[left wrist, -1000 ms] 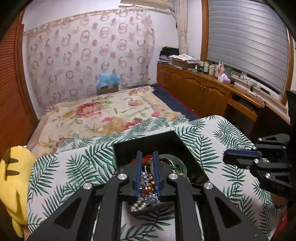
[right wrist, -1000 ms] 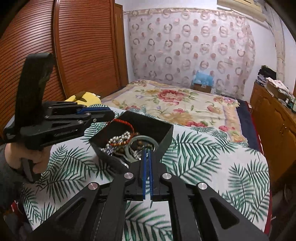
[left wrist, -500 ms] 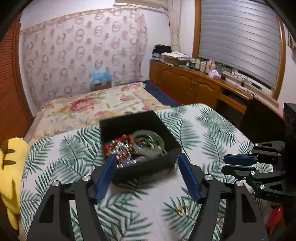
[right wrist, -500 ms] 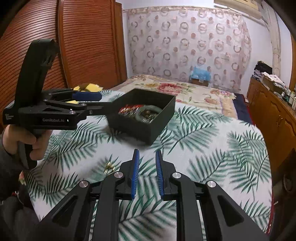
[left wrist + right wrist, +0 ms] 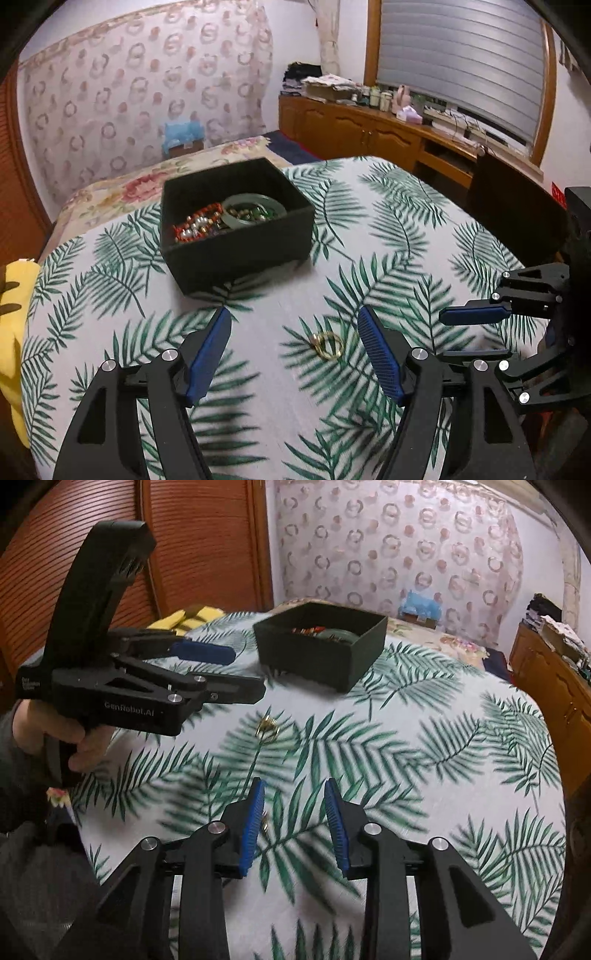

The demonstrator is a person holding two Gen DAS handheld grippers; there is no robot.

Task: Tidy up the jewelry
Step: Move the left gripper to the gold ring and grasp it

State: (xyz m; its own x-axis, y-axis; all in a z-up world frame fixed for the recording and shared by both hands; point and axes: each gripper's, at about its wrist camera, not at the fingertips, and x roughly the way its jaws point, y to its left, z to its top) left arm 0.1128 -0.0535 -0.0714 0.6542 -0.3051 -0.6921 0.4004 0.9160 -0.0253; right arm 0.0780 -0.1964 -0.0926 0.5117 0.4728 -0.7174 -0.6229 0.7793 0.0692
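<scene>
A black open box (image 5: 236,236) holds beaded bracelets and a green bangle (image 5: 255,211); it also shows in the right wrist view (image 5: 321,646). A small gold ring (image 5: 327,345) lies on the leaf-print tablecloth between the box and me, also in the right wrist view (image 5: 267,729). My left gripper (image 5: 295,350) is open wide and empty, hovering just short of the ring. My right gripper (image 5: 293,819) is open and empty, low over the cloth; a small gold piece (image 5: 264,821) peeks beside its left finger.
The table with the leaf-print cloth (image 5: 388,229) stands next to a floral bed (image 5: 129,188). A yellow plush toy (image 5: 14,332) sits at the table's left edge. A wooden cabinet (image 5: 369,129) runs along the right wall.
Both grippers pulled back from the box toward the table's near side. The left gripper let go of the beads and opened wide. The right gripper opened. The gold ring came into view.
</scene>
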